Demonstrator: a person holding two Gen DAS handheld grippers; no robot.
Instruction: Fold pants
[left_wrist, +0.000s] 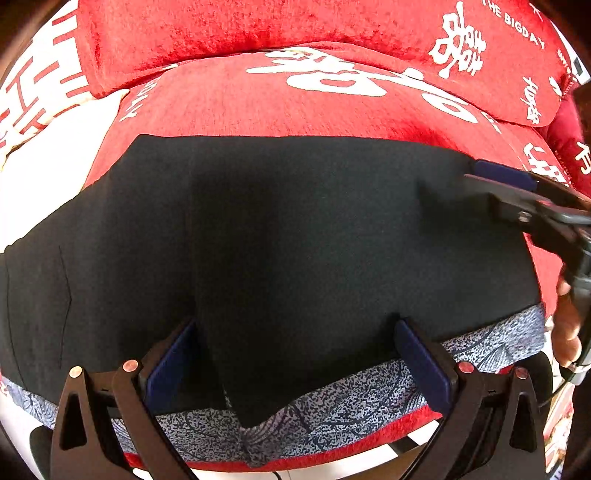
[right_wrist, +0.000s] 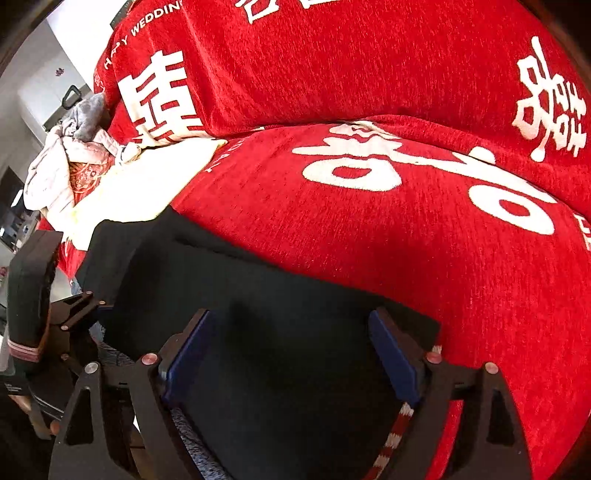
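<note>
Black pants (left_wrist: 288, 236) lie flat across a red sofa seat (left_wrist: 258, 107), with a grey-blue patterned waistband (left_wrist: 351, 402) along the near edge. My left gripper (left_wrist: 295, 354) is open, its blue pads spread just above the waistband. My right gripper (right_wrist: 291, 347) is open over the pants (right_wrist: 288, 302) near their right end. It shows in the left wrist view (left_wrist: 506, 177) at the pants' far right corner. A red-and-white striped drawstring (right_wrist: 395, 432) hangs by its right finger.
Red back cushions with white characters (right_wrist: 332, 59) stand behind the seat. A cream patch of cover (right_wrist: 147, 184) and a heap of pale clothes (right_wrist: 66, 158) lie at the left end of the sofa. The seat's front edge (left_wrist: 332, 454) is right below the waistband.
</note>
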